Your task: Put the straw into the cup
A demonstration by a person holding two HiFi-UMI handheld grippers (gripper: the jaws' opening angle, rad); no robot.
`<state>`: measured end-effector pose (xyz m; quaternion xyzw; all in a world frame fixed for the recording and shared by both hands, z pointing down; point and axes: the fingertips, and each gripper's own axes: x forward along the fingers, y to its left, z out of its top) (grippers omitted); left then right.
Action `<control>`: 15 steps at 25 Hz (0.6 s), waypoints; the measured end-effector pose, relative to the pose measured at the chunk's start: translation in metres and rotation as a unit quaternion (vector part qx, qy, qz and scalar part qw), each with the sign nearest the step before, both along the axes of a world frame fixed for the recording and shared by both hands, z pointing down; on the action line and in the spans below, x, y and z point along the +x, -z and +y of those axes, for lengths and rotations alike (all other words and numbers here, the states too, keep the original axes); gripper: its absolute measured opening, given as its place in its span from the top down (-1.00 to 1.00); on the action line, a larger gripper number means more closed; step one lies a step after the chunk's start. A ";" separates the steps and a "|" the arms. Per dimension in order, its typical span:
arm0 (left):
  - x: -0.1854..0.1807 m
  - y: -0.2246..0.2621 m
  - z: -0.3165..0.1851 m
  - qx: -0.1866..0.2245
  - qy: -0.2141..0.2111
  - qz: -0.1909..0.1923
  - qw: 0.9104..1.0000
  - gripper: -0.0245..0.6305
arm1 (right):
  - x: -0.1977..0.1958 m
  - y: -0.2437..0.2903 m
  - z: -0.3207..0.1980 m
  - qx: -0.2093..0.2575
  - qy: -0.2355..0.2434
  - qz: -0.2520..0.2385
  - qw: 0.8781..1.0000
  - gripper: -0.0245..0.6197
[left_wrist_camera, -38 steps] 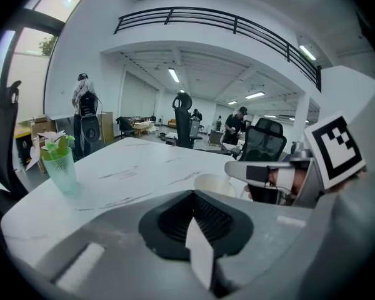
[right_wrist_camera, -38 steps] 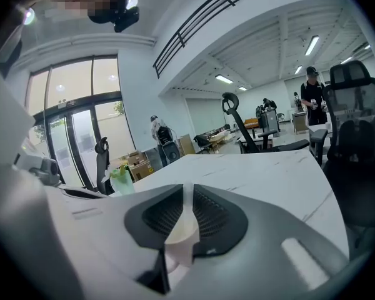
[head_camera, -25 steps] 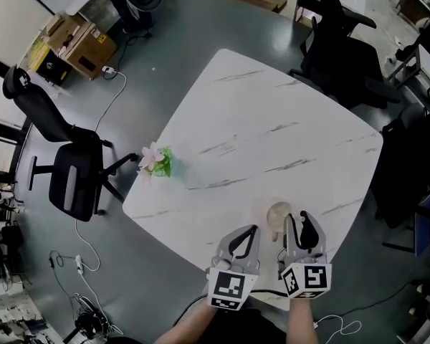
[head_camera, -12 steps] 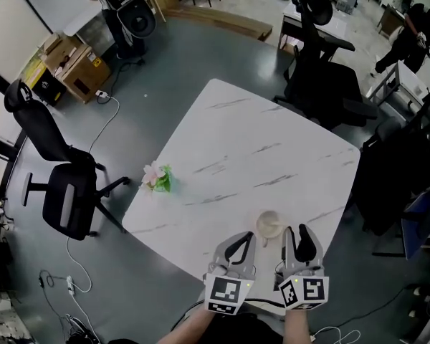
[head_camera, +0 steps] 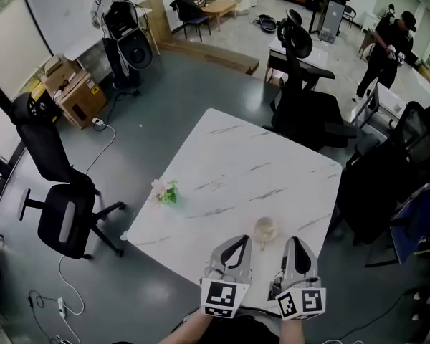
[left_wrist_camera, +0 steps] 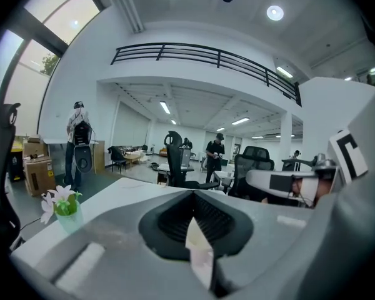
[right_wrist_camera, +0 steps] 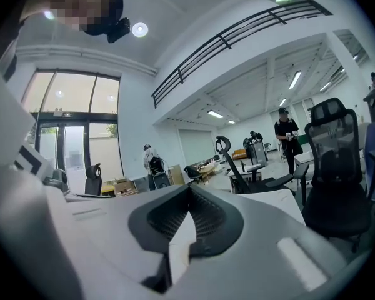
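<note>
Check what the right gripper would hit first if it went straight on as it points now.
Nothing near, it seems: right gripper, jaws shut, points across the table, cup left of its line. First in line looks like the black office chair beyond the far edge; depth unclear.

One cup (head_camera: 265,228), one flower pot (head_camera: 166,191), one table (head_camera: 236,156), two hand-held grippers (head_camera: 234,245) (head_camera: 295,246).

The bench (head_camera: 287,149) is white marble with thin grey streaks. The cup (head_camera: 265,229) is cream. The flower (head_camera: 160,186) is pale pink, its pot (head_camera: 170,196) green. The left gripper (head_camera: 231,242) and right gripper (head_camera: 296,244) are light grey with black lining, and their cubes (head_camera: 220,299) bear black-and-white squares. The floor (head_camera: 165,99) is dull grey-blue.
</note>
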<state>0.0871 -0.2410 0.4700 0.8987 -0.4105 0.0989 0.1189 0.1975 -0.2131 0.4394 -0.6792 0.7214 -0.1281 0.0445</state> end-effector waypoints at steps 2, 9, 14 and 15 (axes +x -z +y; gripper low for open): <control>-0.005 0.009 0.003 0.013 -0.001 0.005 1.000 0.92 | -0.007 0.009 0.008 0.011 0.002 -0.001 1.000 0.95; -0.013 0.046 0.007 0.062 -0.003 0.022 0.998 0.92 | -0.020 0.031 0.020 0.027 0.006 0.006 1.000 0.95; -0.017 0.060 0.010 0.079 0.003 0.030 0.996 0.92 | -0.025 0.046 0.022 0.046 0.013 0.006 0.999 0.95; -0.018 0.060 0.010 0.080 0.005 0.031 0.996 0.92 | -0.026 0.047 0.022 0.049 0.015 0.007 0.999 0.95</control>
